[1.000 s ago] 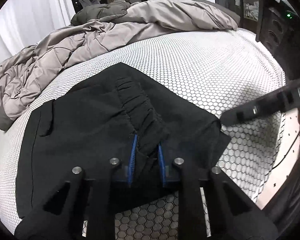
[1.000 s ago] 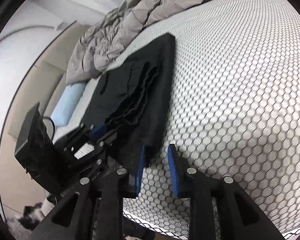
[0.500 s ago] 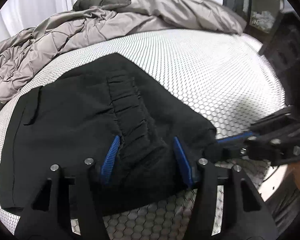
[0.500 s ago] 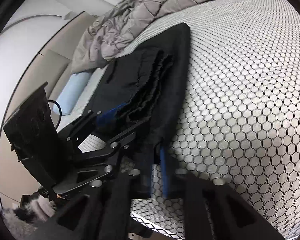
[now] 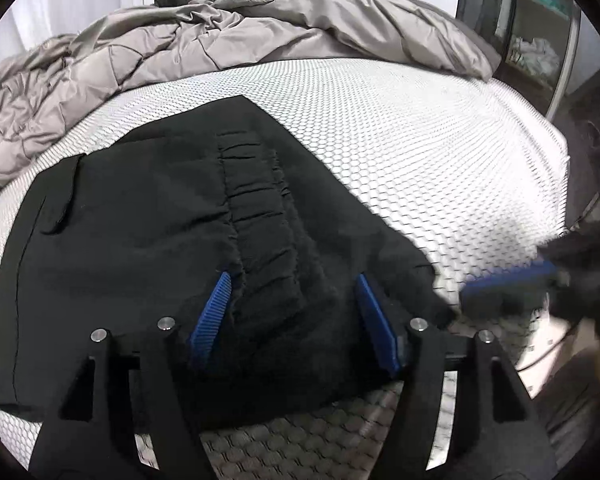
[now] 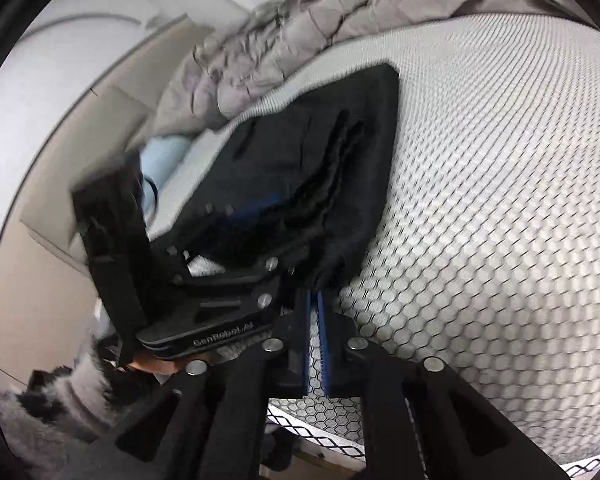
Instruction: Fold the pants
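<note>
Item one, far left: grey quilt, bunched along the far edge of the bed, well apart from the work.

Item two, centre: black pants, lying folded into a compact stack on the honeycomb cover near the bed's near edge, the gathered waistband on top and running toward me.

Item three, my left tongs: the jaws have just been opening and now stand spread on either side of the waistband folds. The cloth sits between the blue pads, but they do not press it. I judge the fold here released and lying on its own.

Item four, right: my right tongs, pressed nearly together after closing. In the right wrist view the near right corner of the pants hangs just above their tips; whether any cloth is pinched I cannot tell, as that corner is blurred.

Meaning for the task: the stack looks close to finished, with only that right corner perhaps left to tidy.
</note>
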A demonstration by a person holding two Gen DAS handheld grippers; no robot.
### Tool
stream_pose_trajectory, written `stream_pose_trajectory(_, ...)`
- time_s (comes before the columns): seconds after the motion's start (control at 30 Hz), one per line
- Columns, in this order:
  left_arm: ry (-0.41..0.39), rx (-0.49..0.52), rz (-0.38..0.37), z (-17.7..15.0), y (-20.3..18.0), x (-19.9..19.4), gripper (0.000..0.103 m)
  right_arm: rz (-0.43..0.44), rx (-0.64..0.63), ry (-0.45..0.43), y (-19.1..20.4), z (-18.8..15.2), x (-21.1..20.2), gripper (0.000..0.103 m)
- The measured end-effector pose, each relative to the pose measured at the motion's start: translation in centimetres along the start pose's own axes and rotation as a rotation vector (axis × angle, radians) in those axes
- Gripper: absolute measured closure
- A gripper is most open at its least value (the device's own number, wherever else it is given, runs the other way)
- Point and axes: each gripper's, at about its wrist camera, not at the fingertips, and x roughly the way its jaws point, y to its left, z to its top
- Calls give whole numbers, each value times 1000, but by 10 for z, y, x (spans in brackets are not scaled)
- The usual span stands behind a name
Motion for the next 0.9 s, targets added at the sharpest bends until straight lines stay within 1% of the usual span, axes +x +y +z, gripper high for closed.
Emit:
stream_pose_trajectory(0.03, -9, 1, -7, 1, -3, -5, 36, -7, 15, -37, -3, 2, -9, 82)
stream_pose_trajectory(0.07, -19, 23, 0, 1, -5, -5, 34, -12, 35, -64, -8, 4, -13, 68)
stream_pose_trajectory(0.1, -20, 41, 10, 0, -9, -5, 32, -15, 65, -82, -13, 10, -14, 65)
stream_pose_trajectory(0.13, -8, 56, 21, -2, -12, 0, 32, -8, 98, -92, -19, 14, -13, 65)
stream_pose_trajectory(0.17, 5, 61, 35, -4, -14, 5, 31, -1, 121, -92, -23, 18, -10, 65)
stream_pose_trajectory(0.23, 1, 88, 60, -9, -19, 8, 30, -15, 145, -58, -29, 26, 4, 65)
stream_pose_trajectory(0.3, 3, 97, 62, -9, -20, 8, 30, -39, 143, -14, -29, 31, 22, 65)
stream_pose_trajectory(0.33, 7, 86, 54, -10, -18, 8, 30, -34, 151, -1, -29, 34, 30, 65)
stream_pose_trajectory(0.4, 11, 84, 48, -12, -17, 8, 30, -29, 148, 26, -29, 38, 45, 82)
stream_pose_trajectory(0.43, 15, 90, 52, -13, -18, 8, 30, -63, 127, 18, -27, 42, 51, 92)
stream_pose_trajectory(0.47, 16, 98, 57, -14, -19, 9, 30, -81, 133, 5, -29, 47, 56, 93)
stream_pose_trajectory(0.53, 11, 106, 63, -16, -20, 8, 29, -71, 178, -21, -36, 52, 59, 93)
stream_pose_trajectory(0.6, 13, 100, 40, -16, -17, 4, 29, -66, 207, -40, -43, 56, 58, 93)
stream_pose_trajectory(0.67, 7, 84, 12, -12, -12, -10, 30, -58, 224, -37, -43, 57, 54, 88)
stream_pose_trajectory(0.7, -12, 68, -8, -11, -6, -21, 30, -53, 221, -43, -40, 63, 57, 86)
stream_pose_trajectory(0.73, -43, 47, -26, -9, 2, -35, 29, -45, 214, -51, -39, 64, 51, 79)
stream_pose_trajectory(0.77, -75, 25, -43, -8, 11, -50, 29, -37, 215, -58, -39, 64, 47, 66)
stream_pose_trajectory(0.8, -110, -1, -63, -8, 25, -66, 28, -15, 219, -70, -38, 63, 41, 58)
stream_pose_trajectory(0.83, -133, -23, -67, -8, 36, -77, 23, 17, 221, -90, -35, 63, 33, 48)
stream_pose_trajectory(0.87, -157, -51, -59, -8, 49, -88, 19, 30, 217, -109, -32, 63, 29, 44)
stream_pose_trajectory(0.9, -189, -94, -36, -10, 68, -100, 16, 16, 209, -123, -29, 63, 24, 44)
